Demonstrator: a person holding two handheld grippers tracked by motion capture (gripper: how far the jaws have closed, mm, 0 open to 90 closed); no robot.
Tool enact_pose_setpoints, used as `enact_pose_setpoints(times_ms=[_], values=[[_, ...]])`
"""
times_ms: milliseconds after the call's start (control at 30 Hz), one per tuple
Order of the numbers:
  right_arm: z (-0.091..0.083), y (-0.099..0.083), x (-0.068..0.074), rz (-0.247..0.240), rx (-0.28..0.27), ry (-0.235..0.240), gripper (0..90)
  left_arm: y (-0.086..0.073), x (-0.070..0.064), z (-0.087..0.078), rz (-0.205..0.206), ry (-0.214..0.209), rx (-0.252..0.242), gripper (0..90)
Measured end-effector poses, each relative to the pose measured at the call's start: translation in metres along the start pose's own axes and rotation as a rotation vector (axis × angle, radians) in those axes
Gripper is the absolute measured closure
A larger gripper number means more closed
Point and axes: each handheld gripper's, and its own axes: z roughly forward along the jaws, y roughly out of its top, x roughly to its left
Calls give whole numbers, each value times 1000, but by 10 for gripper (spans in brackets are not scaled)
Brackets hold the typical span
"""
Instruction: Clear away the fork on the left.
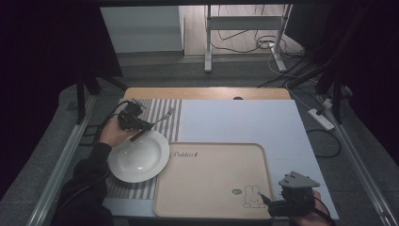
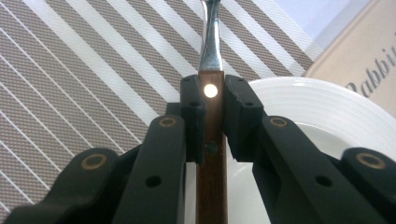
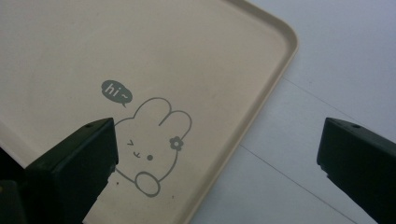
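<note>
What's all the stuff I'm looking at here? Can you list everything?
Fork: one, steel with a brown wooden handle, held over the striped mat beside the plate.
Plate: one, white, on the striped mat left of the tray.
Striped mat: one, grey and white, on the table's left part.
Tray: one, beige with a rabbit drawing, at the near middle of the table.
Table: one, pale top with a wooden far edge.
Power strip: one, white, on the floor at the right.
Left claw: one, black, shut on the fork's handle.
Right claw: one, black, open over the tray's near right corner.
</note>
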Motion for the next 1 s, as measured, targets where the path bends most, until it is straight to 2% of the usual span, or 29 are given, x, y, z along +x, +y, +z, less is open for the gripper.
enact_pose_setpoints(times_ms=[167, 267, 600, 767, 1000], values=[[0, 0, 0, -2, 1, -1, 0, -2, -13, 0, 18, 4, 11, 778], [0, 0, 0, -3, 0, -2, 0, -4, -22, 1, 34, 21, 10, 778], [0, 0, 0, -4, -2, -3, 0, -18, -41, 1, 25, 3, 3, 778], [-1, 0, 1, -9, -5, -4, 0, -24, -54, -2, 28, 13, 9, 778], [-2, 0, 1, -12, -11, 5, 0, -29, -76, -3, 29, -2, 4, 778]])
